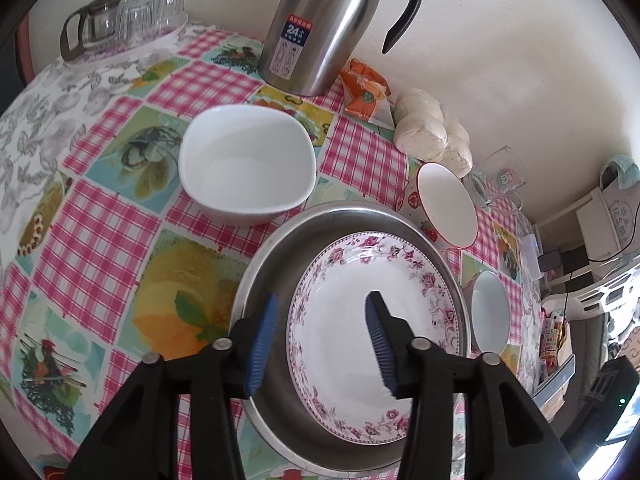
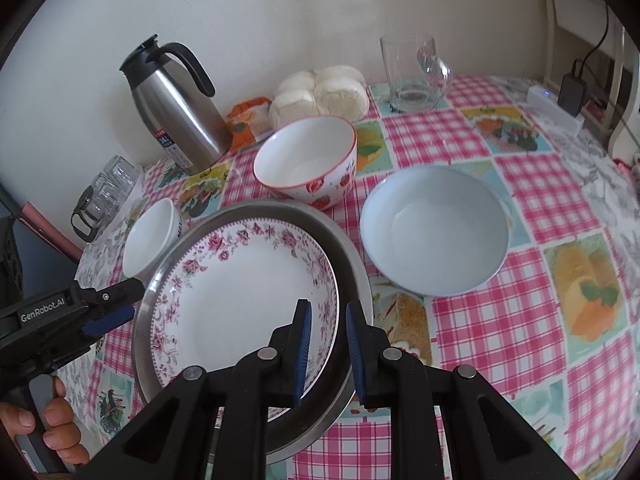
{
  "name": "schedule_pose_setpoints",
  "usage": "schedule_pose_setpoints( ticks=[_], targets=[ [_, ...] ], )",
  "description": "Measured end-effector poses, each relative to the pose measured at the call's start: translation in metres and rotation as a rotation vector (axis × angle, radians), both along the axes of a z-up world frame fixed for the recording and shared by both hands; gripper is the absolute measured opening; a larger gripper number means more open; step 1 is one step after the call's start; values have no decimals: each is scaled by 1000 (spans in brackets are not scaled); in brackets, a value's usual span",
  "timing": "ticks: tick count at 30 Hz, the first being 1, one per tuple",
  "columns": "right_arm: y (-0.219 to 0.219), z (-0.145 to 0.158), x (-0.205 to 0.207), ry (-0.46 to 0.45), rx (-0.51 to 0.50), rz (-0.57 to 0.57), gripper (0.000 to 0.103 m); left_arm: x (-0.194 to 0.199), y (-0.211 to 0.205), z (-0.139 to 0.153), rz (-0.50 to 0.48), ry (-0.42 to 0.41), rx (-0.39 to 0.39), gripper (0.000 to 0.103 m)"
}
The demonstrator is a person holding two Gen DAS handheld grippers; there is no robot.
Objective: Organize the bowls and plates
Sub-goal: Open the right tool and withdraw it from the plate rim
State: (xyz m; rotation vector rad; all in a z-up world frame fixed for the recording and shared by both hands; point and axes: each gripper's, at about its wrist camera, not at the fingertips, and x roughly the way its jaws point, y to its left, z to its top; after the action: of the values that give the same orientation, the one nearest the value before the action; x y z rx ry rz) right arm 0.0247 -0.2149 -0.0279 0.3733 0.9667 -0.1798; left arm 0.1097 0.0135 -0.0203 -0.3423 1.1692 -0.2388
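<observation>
Your left gripper (image 1: 322, 312) hanging released, jaws straddling floral plate (image 1: 340, 336) rim; your right gripper (image 2: 326, 320) clamping plate's opposite edge inside steel pan (image 2: 352, 248).

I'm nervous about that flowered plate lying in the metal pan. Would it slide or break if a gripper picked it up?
The flowered plate looks glazed and glossy, so probably slippery between pads. It seems ceramic: stiff, likely to chip if dropped against the metal pan. It lies tilted toward one side of the pan, so a push could make it slide or rock.
</observation>
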Motion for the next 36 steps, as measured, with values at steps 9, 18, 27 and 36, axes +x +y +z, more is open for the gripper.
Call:
schedule_pose_setpoints(
  ticks=[9,18,27,36],
  targets=[
    [2,13,-8,-14,-47,-25,26,-3,2,1,24,6,58,59],
    [-2,14,-11,-16,-67,-65,74,-4,4,2,47,-20,141,90],
    [-6,12,-12,-29,-78,-77,103,-5,7,5,78,-84,236,96],
    [-9,11,-13,-29,-91,-96,103,-7,2,15,83,-182,215,96]
  ],
)
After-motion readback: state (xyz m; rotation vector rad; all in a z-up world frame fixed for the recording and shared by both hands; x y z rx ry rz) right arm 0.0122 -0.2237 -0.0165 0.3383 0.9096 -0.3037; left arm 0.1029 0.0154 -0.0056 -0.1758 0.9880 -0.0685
